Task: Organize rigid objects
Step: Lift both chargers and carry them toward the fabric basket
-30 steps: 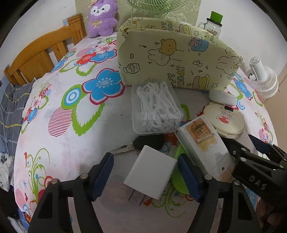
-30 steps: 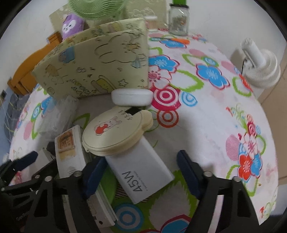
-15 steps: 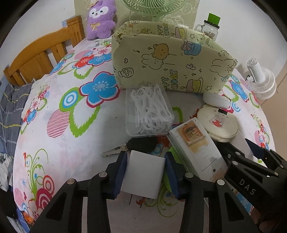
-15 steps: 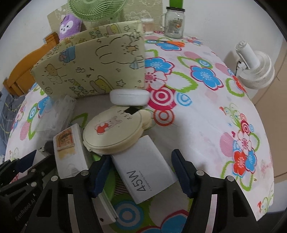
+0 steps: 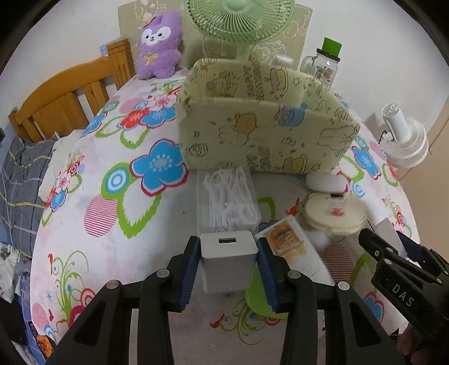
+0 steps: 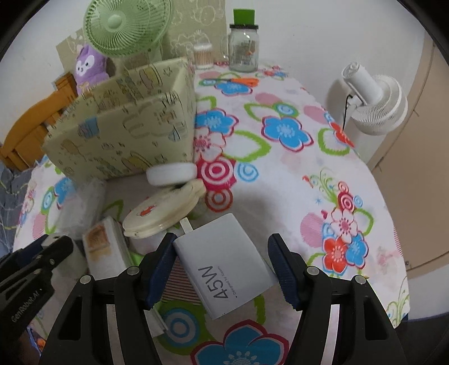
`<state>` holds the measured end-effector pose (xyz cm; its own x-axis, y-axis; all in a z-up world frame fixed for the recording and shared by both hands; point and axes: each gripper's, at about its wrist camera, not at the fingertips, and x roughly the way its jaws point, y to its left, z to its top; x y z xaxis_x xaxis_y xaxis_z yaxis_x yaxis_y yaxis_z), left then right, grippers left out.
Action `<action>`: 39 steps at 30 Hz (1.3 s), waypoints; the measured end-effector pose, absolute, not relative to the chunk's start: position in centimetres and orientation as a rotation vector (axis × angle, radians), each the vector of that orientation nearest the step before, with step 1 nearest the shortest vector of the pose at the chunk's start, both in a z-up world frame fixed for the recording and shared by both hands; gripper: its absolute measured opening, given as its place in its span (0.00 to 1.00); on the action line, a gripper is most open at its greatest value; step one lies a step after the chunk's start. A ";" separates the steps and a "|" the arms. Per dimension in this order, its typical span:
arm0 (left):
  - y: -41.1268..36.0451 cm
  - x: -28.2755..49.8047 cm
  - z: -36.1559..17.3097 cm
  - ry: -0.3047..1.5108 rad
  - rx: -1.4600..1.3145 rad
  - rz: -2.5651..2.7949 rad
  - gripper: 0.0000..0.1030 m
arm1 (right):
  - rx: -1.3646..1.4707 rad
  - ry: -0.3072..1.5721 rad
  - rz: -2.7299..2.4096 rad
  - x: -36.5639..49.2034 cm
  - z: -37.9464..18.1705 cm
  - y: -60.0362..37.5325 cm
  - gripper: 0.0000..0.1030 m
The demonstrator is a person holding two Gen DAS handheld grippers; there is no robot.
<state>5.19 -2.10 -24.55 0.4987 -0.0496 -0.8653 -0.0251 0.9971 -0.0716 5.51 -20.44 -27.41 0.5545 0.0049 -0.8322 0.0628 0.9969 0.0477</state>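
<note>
Since a second ago both grippers have closed in: the left gripper (image 5: 228,254), then spread wide over the small white cube-shaped charger (image 5: 228,259) lying flat on the cloth, now clamps it between its blue pads and has it raised and tipped so the USB port faces forward. On the right, the right gripper (image 6: 221,269) has narrowed around the flat white "45W" power adapter (image 6: 224,265); the left pad touches the adapter's corner and the right pad meets its far lower edge, but the jaws are only partly drawn in and whether the grip is firm cannot be told.

Just beyond the cube charger sits the clear plastic box of white floss picks (image 5: 228,198), and to its right the white rectangular box with an orange label (image 5: 290,243). Ahead of the adapter's prongs lies the round cream compact with a cartoon print (image 6: 162,212), overlapping the box with the orange label, and behind it a white oval case (image 6: 171,174) rests against the pale yellow cartoon-print fabric storage bin (image 5: 266,132). All of this lies on the flower-patterned tablecloth (image 6: 280,168).

Farther back stand a green table fan (image 6: 126,25), a purple plush rabbit (image 5: 160,46), a glass jar with a green lid (image 6: 243,45) and, at the right edge, a white desk fan (image 6: 373,101).
</note>
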 end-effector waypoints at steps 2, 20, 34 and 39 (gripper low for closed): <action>-2.2 5.2 -24.0 1.041 -0.076 -0.017 0.40 | 0.081 0.971 -0.032 5.5 -26.7 -20.4 0.67; -2.5 5.8 -17.8 0.946 -0.078 -0.031 0.40 | 0.091 0.890 0.015 6.4 -20.9 -19.4 0.67; -3.6 6.9 -12.8 0.895 -0.082 -0.062 0.40 | 0.094 0.840 0.030 7.3 -15.5 -18.9 0.67; -3.6 7.4 -11.4 0.882 -0.084 -0.061 0.40 | 0.089 0.825 0.039 7.6 -14.2 -18.7 0.67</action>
